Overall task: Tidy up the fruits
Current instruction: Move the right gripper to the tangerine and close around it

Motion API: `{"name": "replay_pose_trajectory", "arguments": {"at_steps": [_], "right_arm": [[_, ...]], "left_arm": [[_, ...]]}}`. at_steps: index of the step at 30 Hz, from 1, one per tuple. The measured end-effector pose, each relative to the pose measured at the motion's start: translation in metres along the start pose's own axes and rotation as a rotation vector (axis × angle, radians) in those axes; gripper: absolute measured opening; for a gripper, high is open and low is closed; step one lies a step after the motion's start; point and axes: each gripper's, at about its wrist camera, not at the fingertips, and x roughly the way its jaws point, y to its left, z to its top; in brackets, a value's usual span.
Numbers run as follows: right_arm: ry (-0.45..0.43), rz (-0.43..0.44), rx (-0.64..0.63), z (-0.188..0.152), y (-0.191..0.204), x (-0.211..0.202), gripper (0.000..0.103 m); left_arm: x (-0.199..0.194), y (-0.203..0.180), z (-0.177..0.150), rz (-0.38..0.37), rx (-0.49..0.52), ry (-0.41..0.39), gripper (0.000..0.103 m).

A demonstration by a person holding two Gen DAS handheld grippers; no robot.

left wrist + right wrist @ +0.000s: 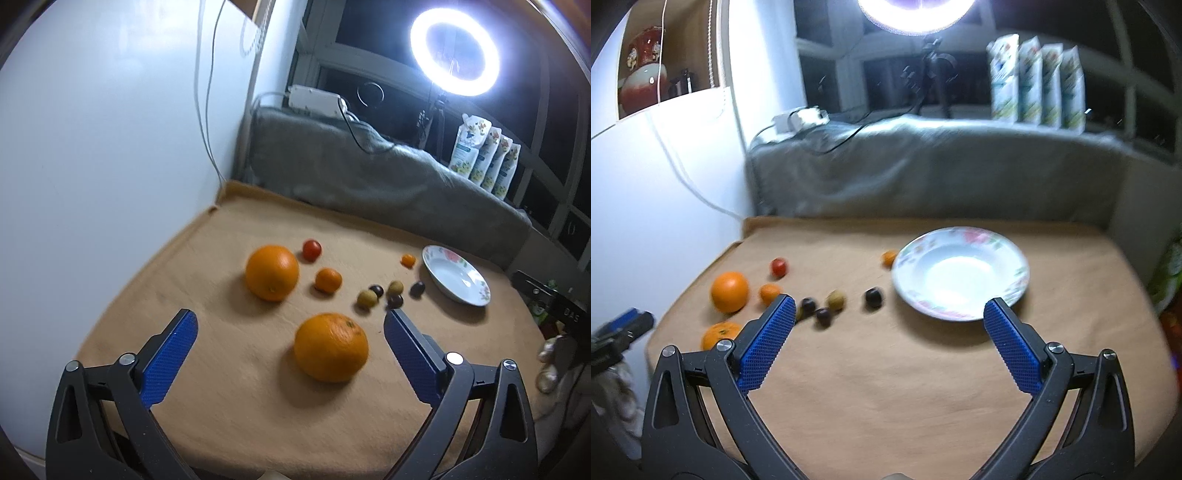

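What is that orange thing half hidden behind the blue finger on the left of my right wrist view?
Observer: A whole orange, lying on the tan cloth just ahead of the wide-open left gripper.
Operator: I count only one little yellow-green fruit. Any more?
Observer: Yes, a second yellow-green fruit sits beside a dark fruit; for you it is mostly behind a finger of the right gripper.
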Motion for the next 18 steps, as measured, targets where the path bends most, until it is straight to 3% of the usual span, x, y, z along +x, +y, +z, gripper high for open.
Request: {"name": "replay_pose_trajectory", "arguments": {"at_steps": [18], "right_arm": [[0.297,0.391,-0.028,-0.012,0.058,0.078,0.103]], "left_arm": [[0.042,-0.004,-0.026,-0.144,-0.051,0.184,0.088]]}}
